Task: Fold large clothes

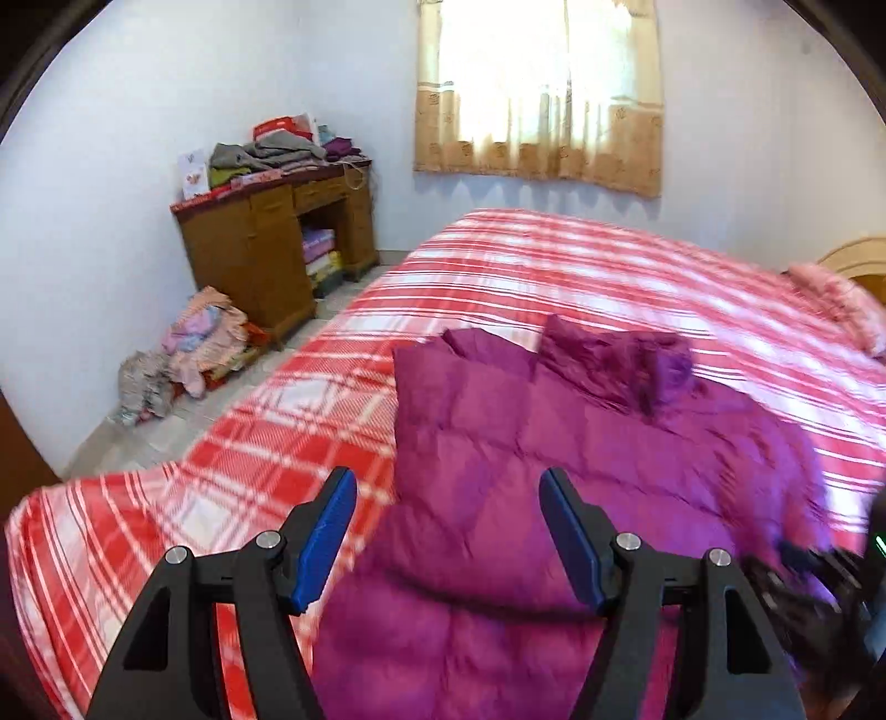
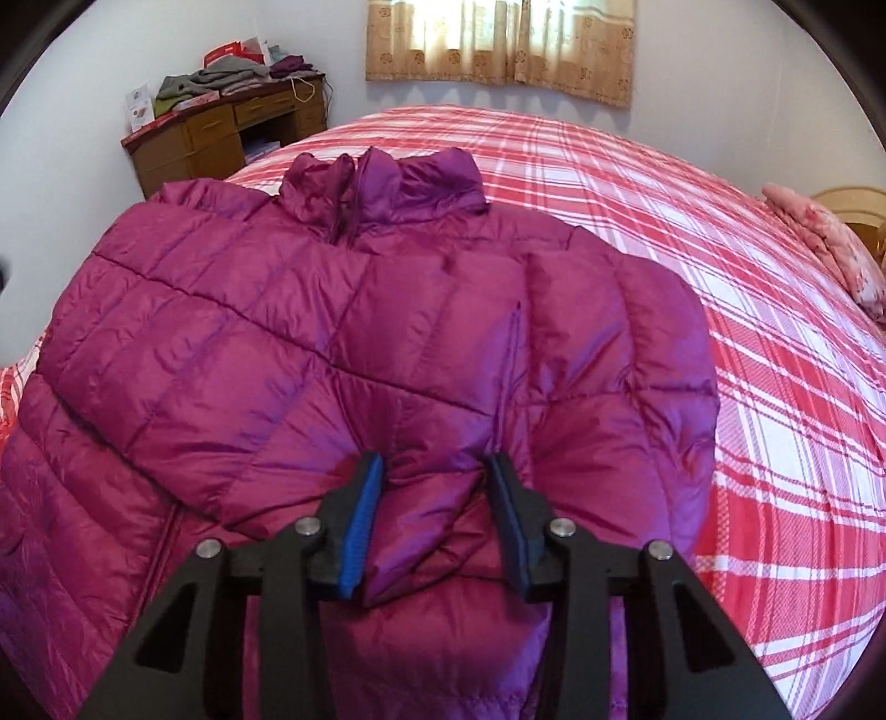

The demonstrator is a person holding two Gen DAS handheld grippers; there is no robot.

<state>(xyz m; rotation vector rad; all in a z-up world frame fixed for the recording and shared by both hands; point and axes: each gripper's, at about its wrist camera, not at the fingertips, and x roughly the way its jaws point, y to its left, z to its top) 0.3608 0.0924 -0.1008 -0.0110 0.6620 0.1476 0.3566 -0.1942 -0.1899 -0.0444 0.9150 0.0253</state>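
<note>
A bed (image 1: 581, 266) with a red-and-white plaid cover fills most of the room. A pink floral pillow (image 1: 836, 304) lies at its far right end, against a light wooden headboard (image 1: 853, 257). A brown wooden desk (image 1: 266, 243) stands in the corner, its surface piled with folded clothes (image 1: 271, 152) and a red box (image 2: 224, 52). Loose clothes (image 1: 188, 354) are heaped on the floor beside it. A beige patterned curtain (image 1: 537, 94) hangs over a bright window.

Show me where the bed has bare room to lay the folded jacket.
Free: the plaid bedspread between the purple puffer jacket and the pink pillow, and the strip from the jacket's collar toward the curtained window. Crowded: the desk piled with clothes, and the floor beside it with a laundry heap.
</note>
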